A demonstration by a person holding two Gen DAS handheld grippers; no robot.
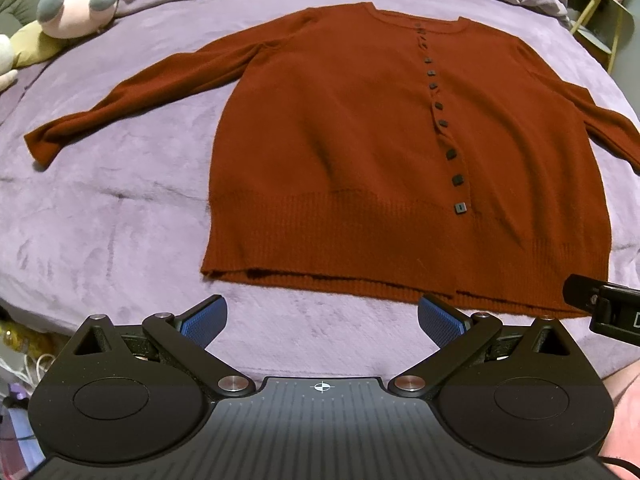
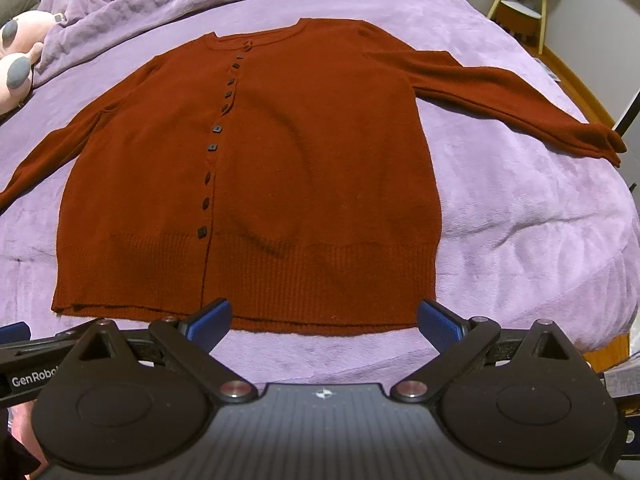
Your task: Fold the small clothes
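Two grippers, left (image 1: 322,320) and right (image 2: 324,322), jaws apart, short of flat cardigan (image 1: 380,152); probably sleeves first.

Dim, even indoor light, soft shadows, sharp focus, strong fisheye bending at edges.

a: the cardigan (image 1: 340,140) beside the plush toy (image 1: 76,4) — knit?
b: soft matt knit, ribbed hem, dark glossy buttons (image 1: 459,208).
a: under the cardigan?
b: fuzzy velvety blanket (image 1: 120,220); gripper pads (image 2: 438,326) are textured blue rubber.
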